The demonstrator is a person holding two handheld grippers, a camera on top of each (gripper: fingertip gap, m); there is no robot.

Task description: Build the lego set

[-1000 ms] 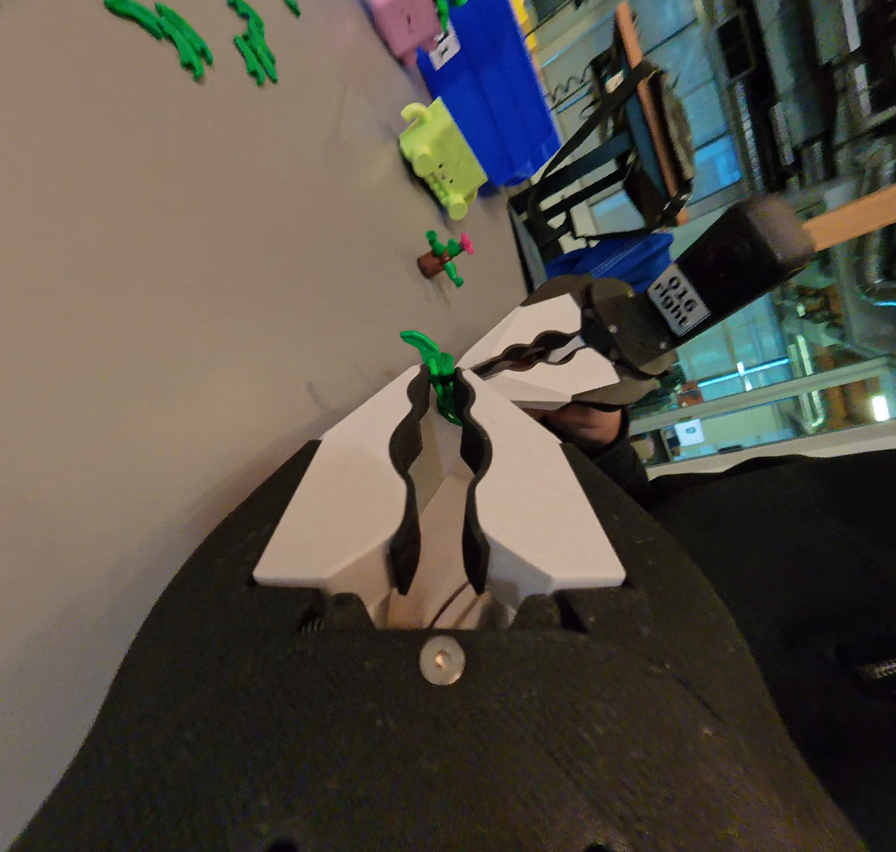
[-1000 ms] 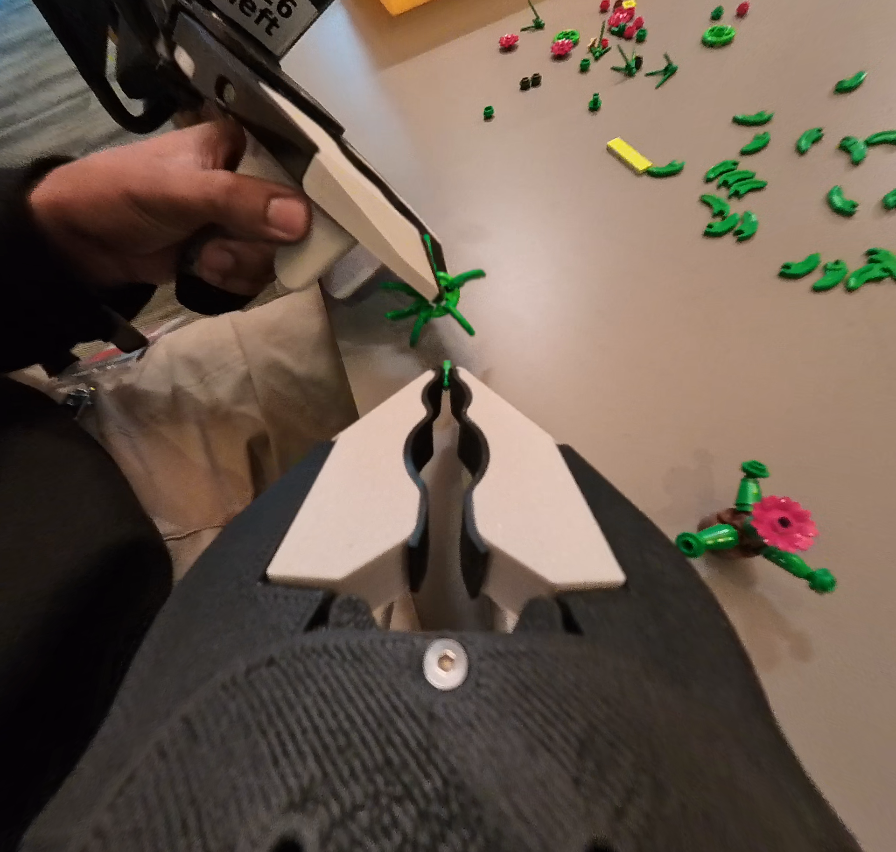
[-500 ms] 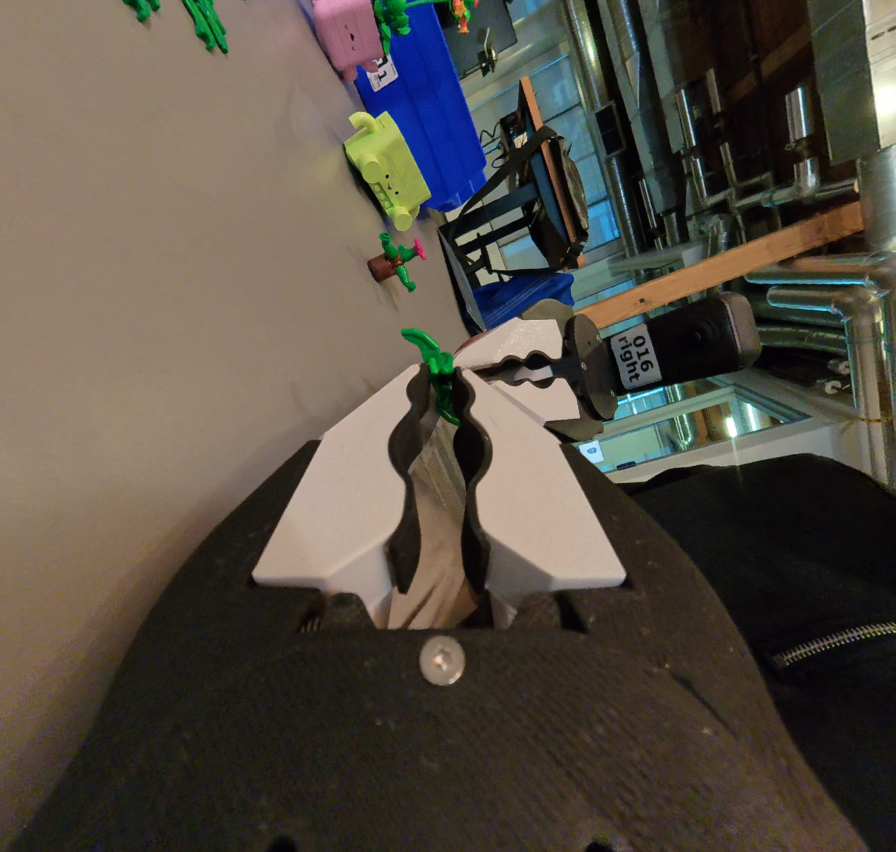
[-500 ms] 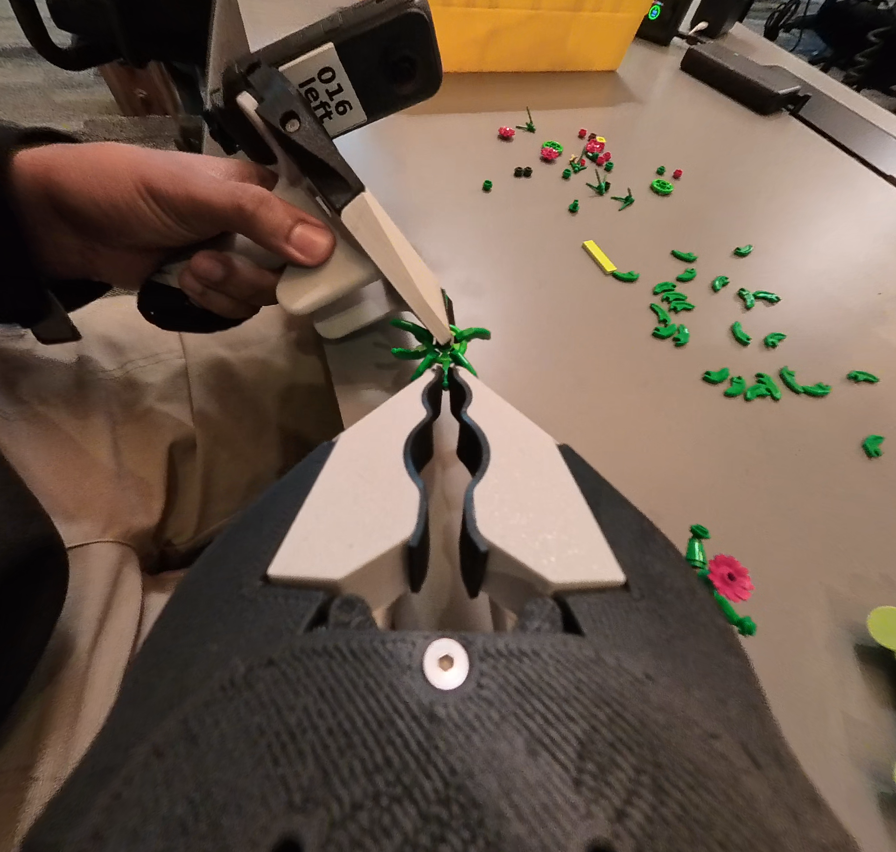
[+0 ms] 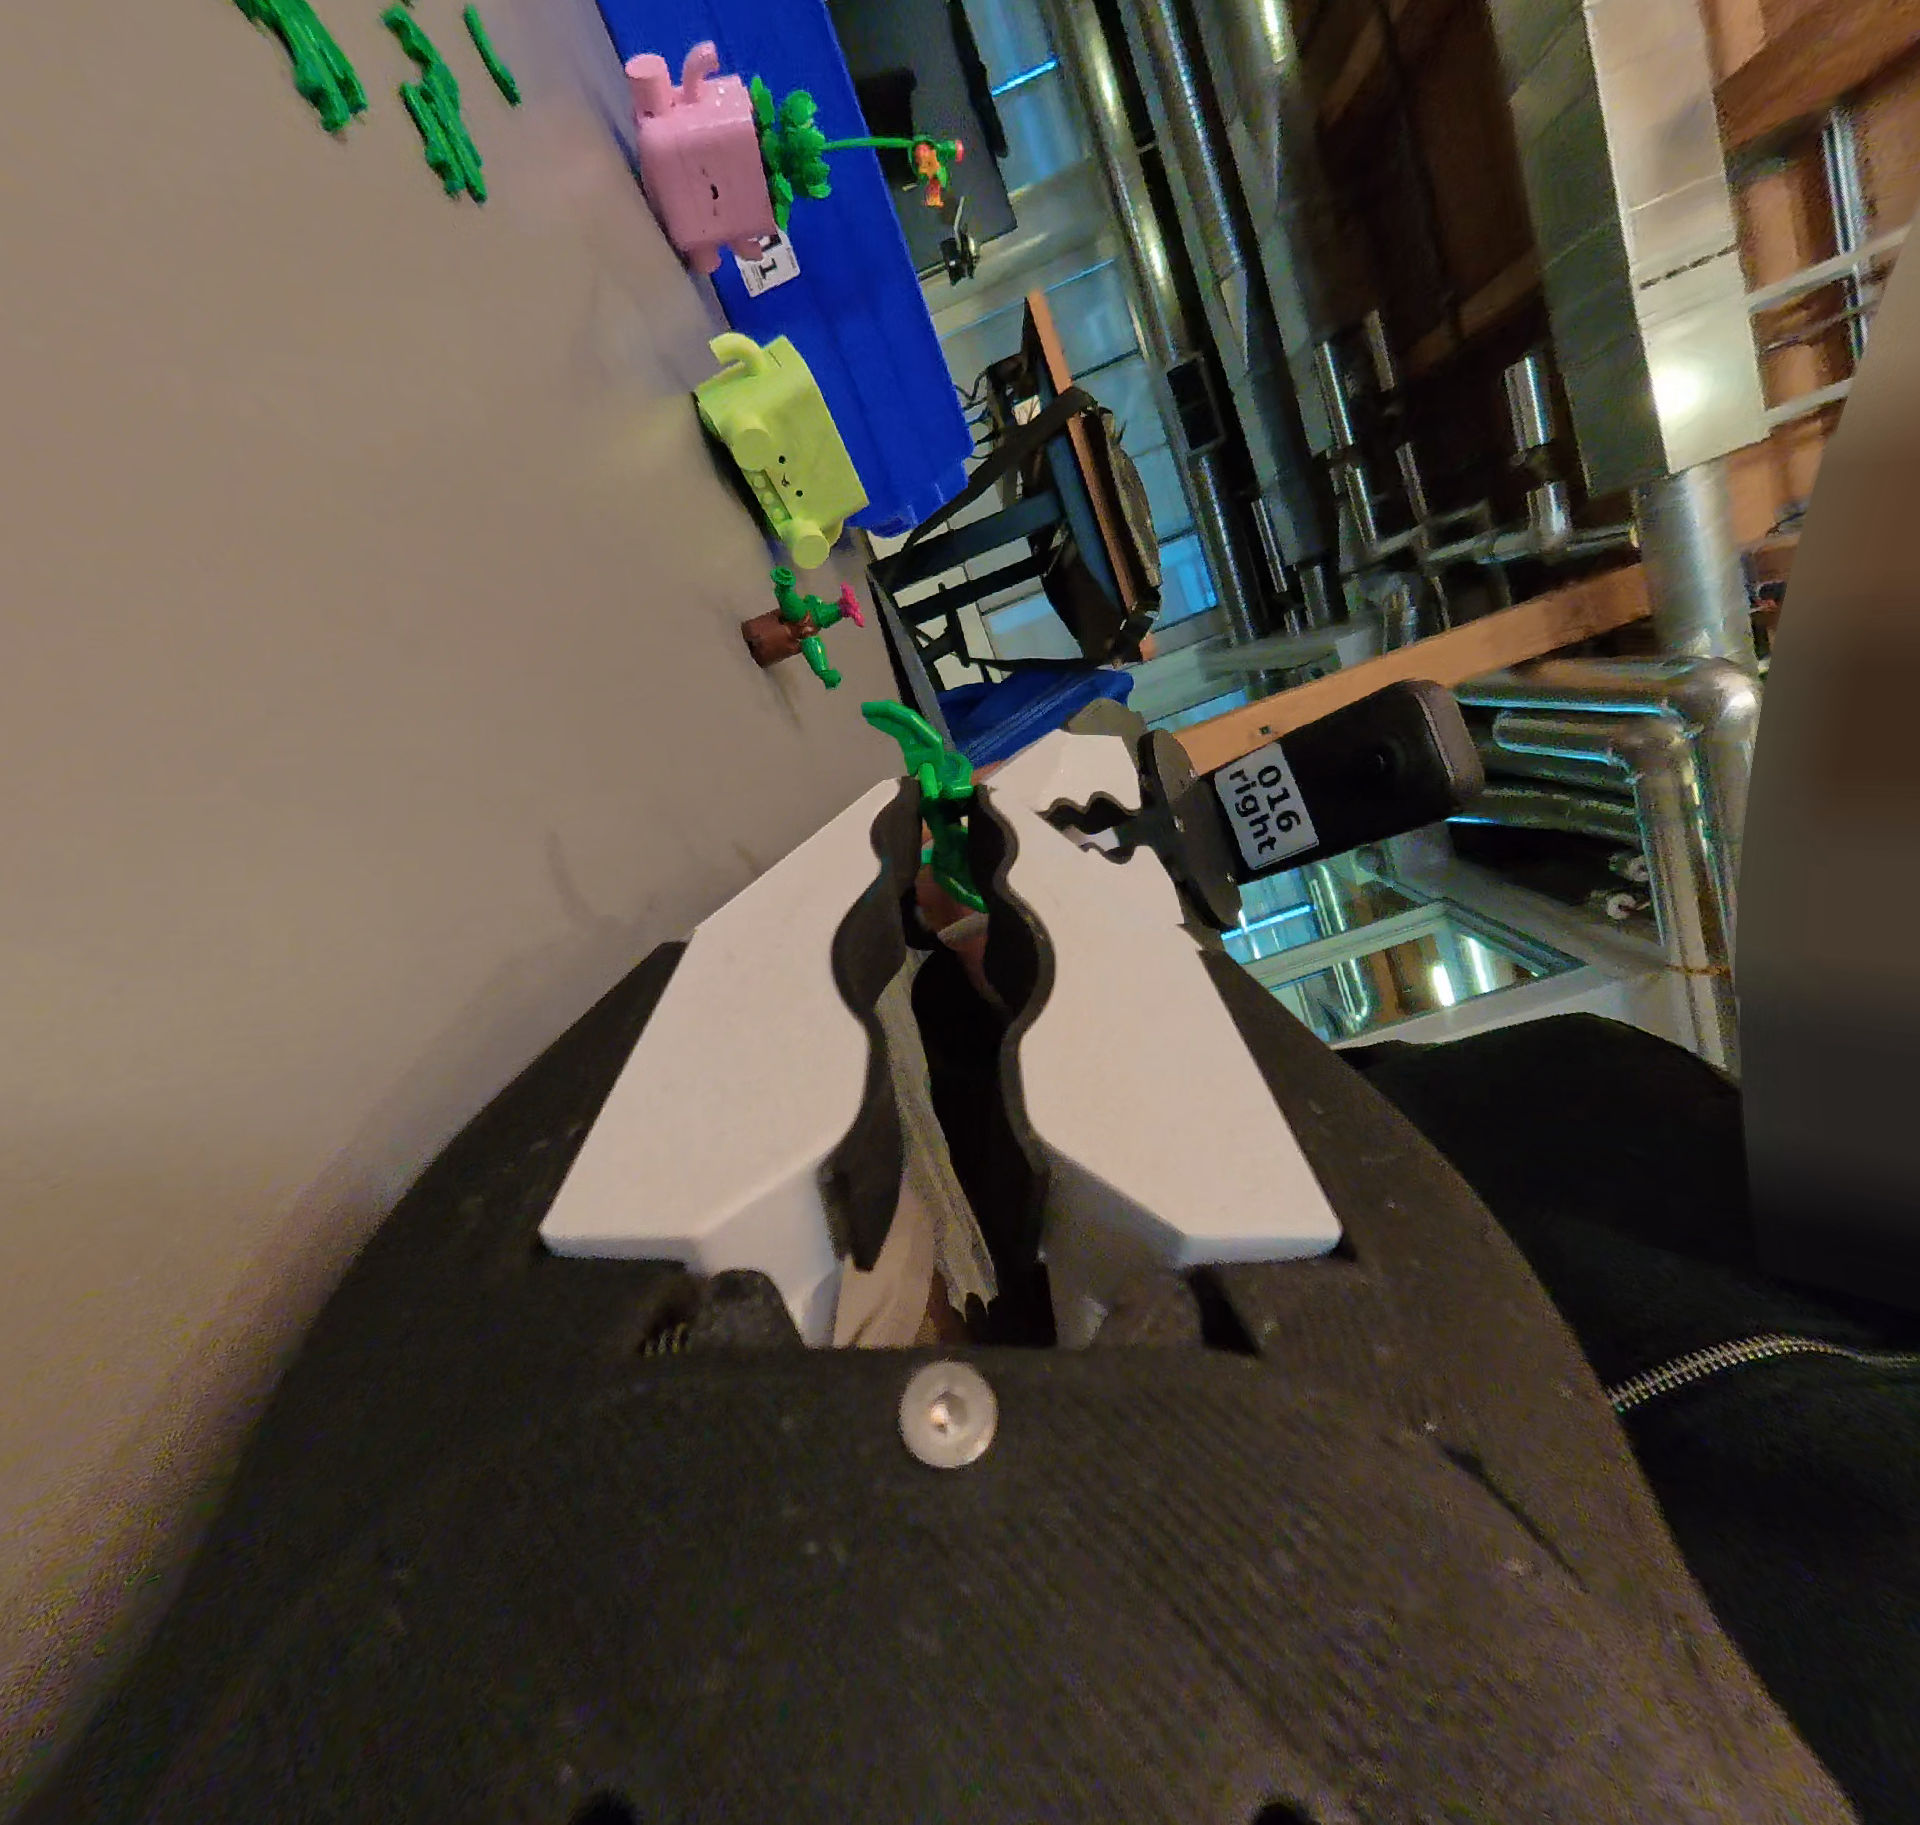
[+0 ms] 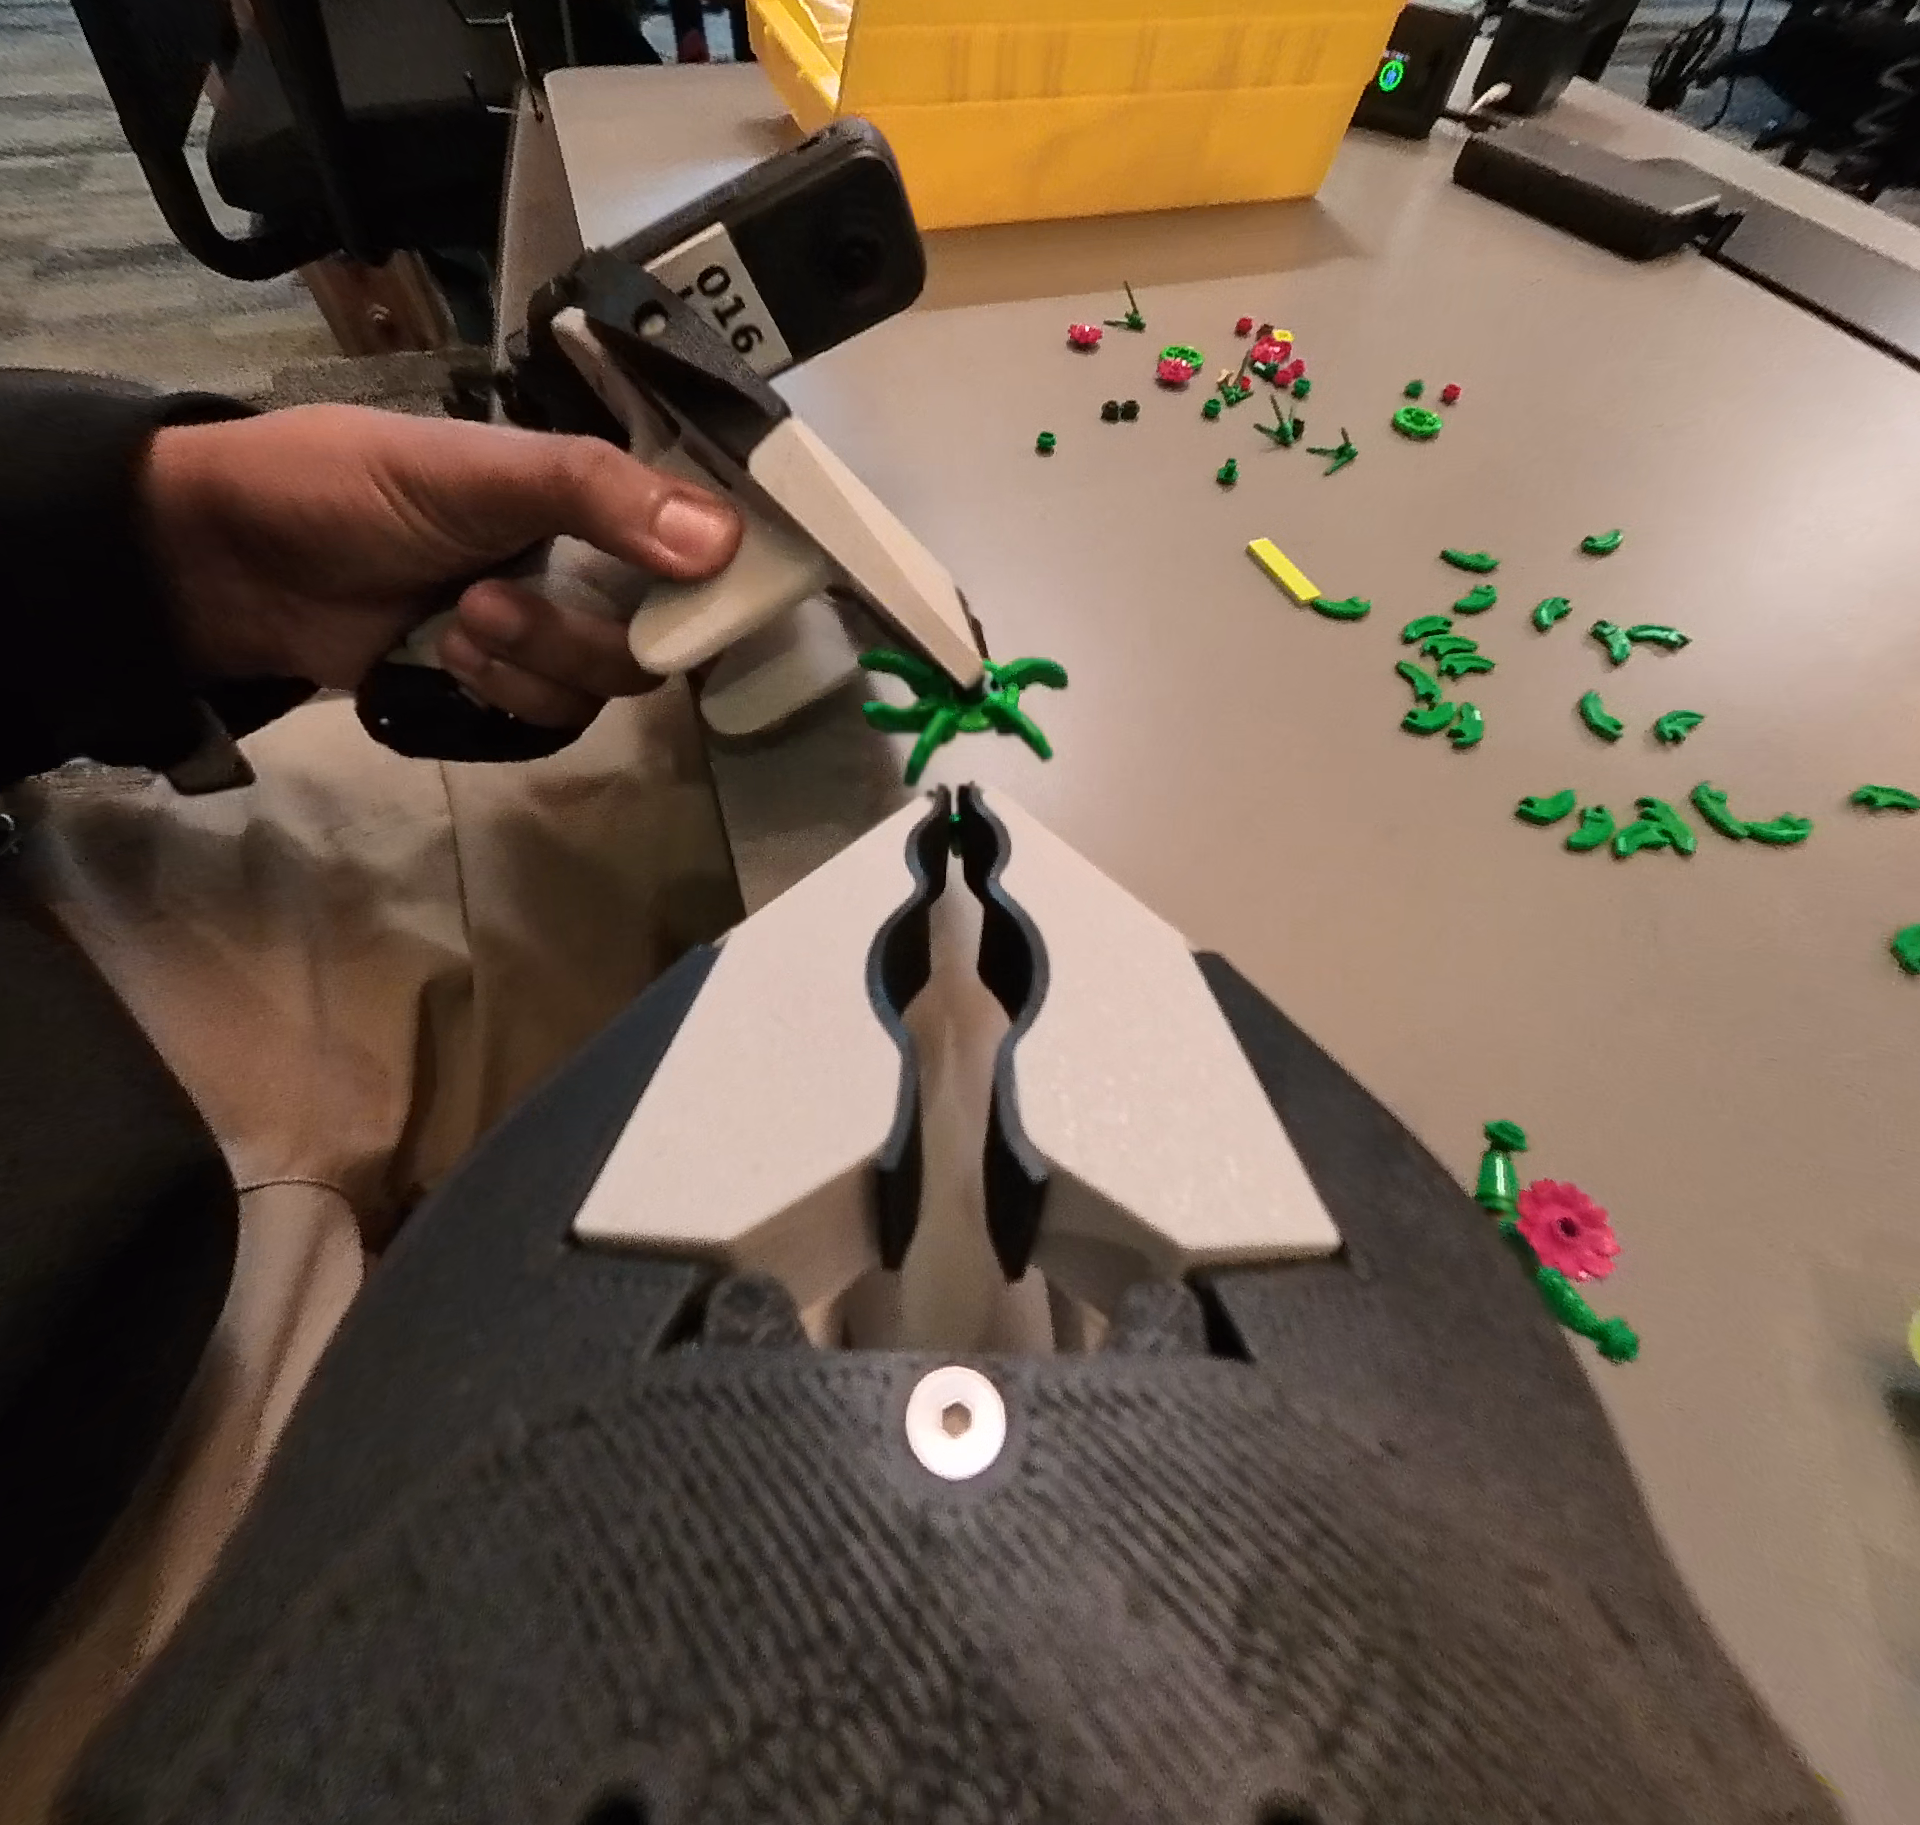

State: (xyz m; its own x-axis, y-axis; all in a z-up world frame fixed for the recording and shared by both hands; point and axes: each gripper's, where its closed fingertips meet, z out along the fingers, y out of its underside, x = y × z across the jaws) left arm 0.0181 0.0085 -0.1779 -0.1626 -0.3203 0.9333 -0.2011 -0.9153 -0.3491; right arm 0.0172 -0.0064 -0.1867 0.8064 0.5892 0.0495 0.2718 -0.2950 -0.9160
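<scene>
My left gripper (image 5: 940, 804) is shut on a green leaf cluster (image 5: 930, 752) and holds it in the air near the table's front edge. In the right wrist view the left gripper (image 6: 971, 669) shows with the leaf cluster (image 6: 966, 710) spread out under its tips. My right gripper (image 6: 954, 799) is shut on a tiny green piece (image 6: 952, 819), of which only a speck shows between the tips. The tips sit just below the cluster, with a small gap. The right gripper (image 5: 1055, 804) also shows in the left wrist view, right beside the left tips.
On the grey table (image 6: 1351, 996) lie several loose green leaves (image 6: 1444, 674), small flower bits (image 6: 1262, 367), a yellow tile (image 6: 1283, 570) and a stem with a pink flower (image 6: 1564, 1235). A yellow bin (image 6: 1081, 71) stands behind. A pink pot (image 5: 701, 170), a lime pot (image 5: 784, 450) and a blue bin (image 5: 831, 248) are to the right. My two grippers' fingertips are within a few centimetres of each other. The lime pot (image 5: 784, 450) is about 20 cm from both grippers' fingertips.
Half a second ago the right tips touched the leaf cluster; now a small gap shows. Less of the green piece sticks out of the right tips. Both grippers have tilted upward.
</scene>
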